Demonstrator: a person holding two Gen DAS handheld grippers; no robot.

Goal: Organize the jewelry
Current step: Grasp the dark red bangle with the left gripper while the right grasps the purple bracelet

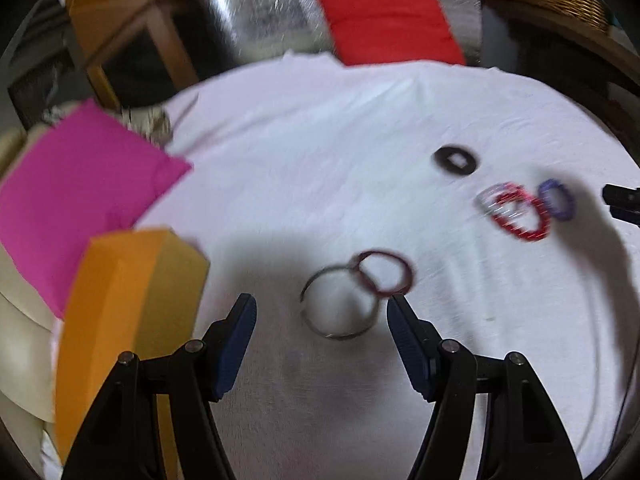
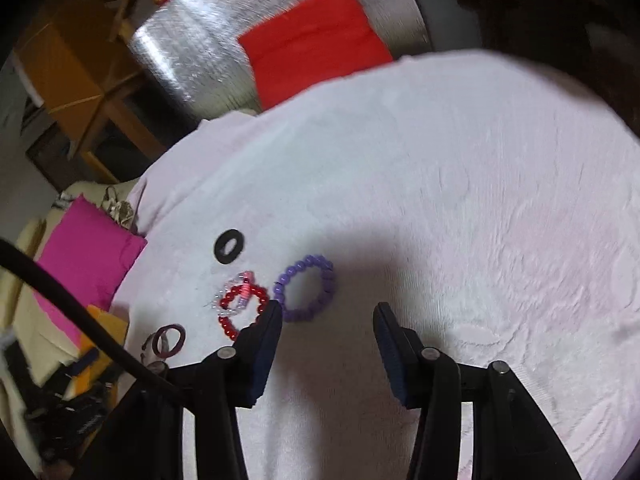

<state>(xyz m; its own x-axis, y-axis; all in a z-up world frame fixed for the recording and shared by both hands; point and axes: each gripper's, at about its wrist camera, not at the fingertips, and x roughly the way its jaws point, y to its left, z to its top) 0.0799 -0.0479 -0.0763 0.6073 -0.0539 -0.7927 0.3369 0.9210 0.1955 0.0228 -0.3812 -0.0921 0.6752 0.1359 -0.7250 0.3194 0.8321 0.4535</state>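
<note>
Jewelry lies on a white cloth (image 1: 320,152). A silver bangle (image 1: 312,308) overlaps a maroon bangle (image 1: 402,268) just ahead of my open, empty left gripper (image 1: 322,312). Farther right lie a black ring (image 1: 444,158), a red bead bracelet (image 1: 504,222) over a clear bead bracelet (image 1: 486,200), and a purple bead bracelet (image 1: 560,206). In the right wrist view my right gripper (image 2: 326,312) is open and empty, just behind the purple bracelet (image 2: 288,276). The red bracelet (image 2: 228,326), the clear bracelet (image 2: 222,294), the black ring (image 2: 222,252) and the maroon bangle (image 2: 178,342) lie to its left.
An orange box (image 1: 120,340) stands at the cloth's left edge, beside a pink cloth (image 1: 72,192). A red cloth (image 1: 388,24) lies at the far edge on a silver sheet (image 1: 256,0). A wooden frame (image 1: 120,20) stands far left. A black cable (image 2: 80,312) crosses the right wrist view.
</note>
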